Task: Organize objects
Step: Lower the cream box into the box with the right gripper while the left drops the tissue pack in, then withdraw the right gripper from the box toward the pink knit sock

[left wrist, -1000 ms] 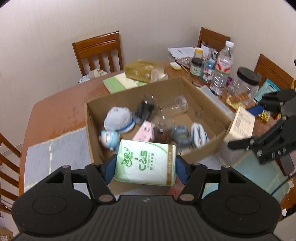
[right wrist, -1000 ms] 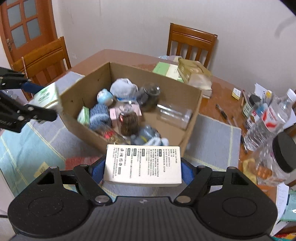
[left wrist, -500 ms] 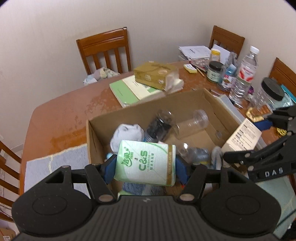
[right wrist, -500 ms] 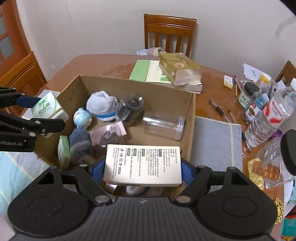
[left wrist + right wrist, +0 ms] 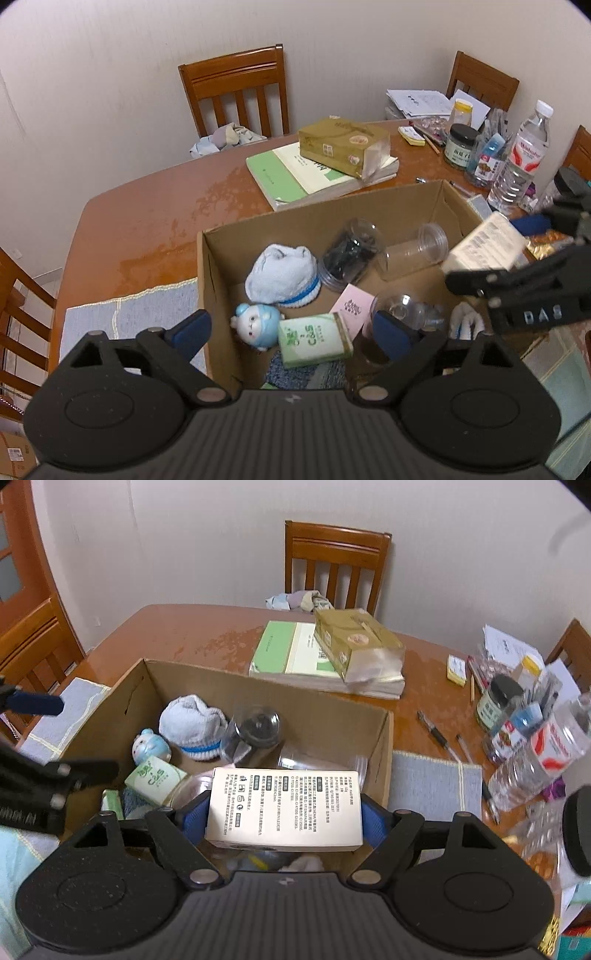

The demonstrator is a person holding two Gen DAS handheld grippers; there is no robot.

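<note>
While the left gripper (image 5: 291,328) is gaping empty (tissue pack (image 5: 314,345) dropped), the right gripper (image 5: 286,818) is loosening around the white box (image 5: 284,808), long axis crosswise, directly above the cardboard box (image 5: 380,768)

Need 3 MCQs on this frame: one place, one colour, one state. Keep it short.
1. Where is the green tissue pack?
A. on the table
B. inside the cardboard box
C. on a chair

2. What colour band runs round the white knit hat?
A. red
B. yellow
C. blue

3. What is between the right gripper fingers?
A. the white printed carton
B. a bottle
C. nothing

Answers:
1 B, it lies among the items in the box, clear of the left gripper, whose jaws have just been opening.
2 C, a blue stripe shows at its rim.
3 A, the carton sits between the blue pads, which have just been opening slightly.
</note>
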